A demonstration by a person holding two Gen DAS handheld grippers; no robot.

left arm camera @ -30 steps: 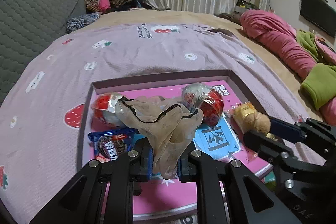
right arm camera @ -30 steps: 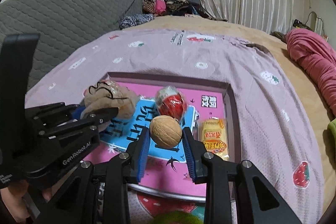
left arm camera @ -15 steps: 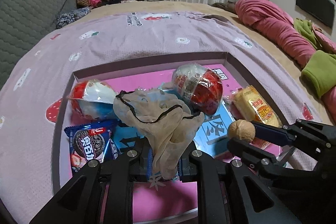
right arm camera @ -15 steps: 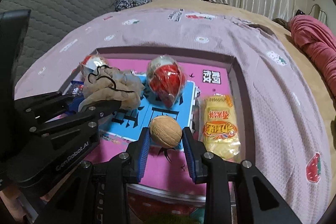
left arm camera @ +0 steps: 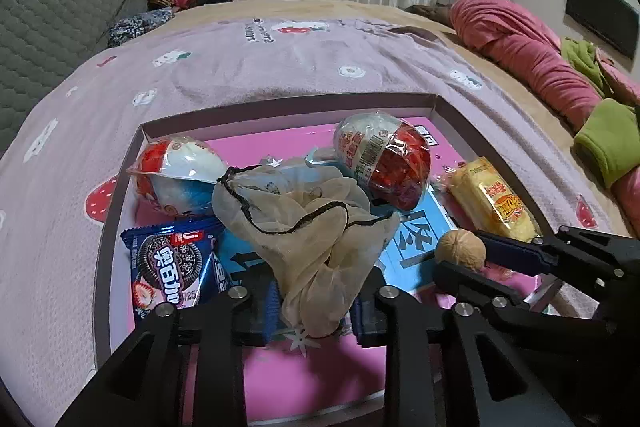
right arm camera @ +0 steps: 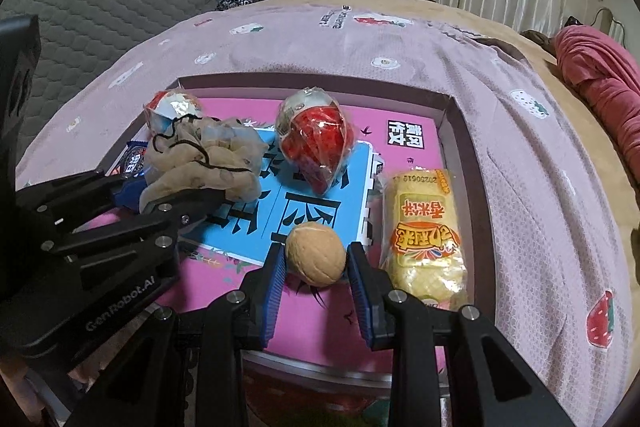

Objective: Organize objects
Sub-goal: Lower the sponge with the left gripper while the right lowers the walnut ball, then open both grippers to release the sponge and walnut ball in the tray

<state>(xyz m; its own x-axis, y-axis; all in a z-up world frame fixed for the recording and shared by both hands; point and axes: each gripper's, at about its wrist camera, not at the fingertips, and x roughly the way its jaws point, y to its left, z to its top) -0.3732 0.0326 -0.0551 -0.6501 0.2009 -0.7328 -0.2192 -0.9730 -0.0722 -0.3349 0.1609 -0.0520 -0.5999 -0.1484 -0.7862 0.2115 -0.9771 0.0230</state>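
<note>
Walnut (right arm camera: 316, 253) sits clamped in the right hand-held gripper (right arm camera: 316, 263) above the tray (right arm camera: 448, 131); left hand-held gripper (left arm camera: 314, 301) grips a stocking (left arm camera: 308, 227).

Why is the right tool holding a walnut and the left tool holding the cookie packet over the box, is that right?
Nearly. The right tool does grip the walnut, but the left tool holds the beige mesh bag, not the cookie packet. The left wrist view shows the packet lying in the box beside the tool.
</note>
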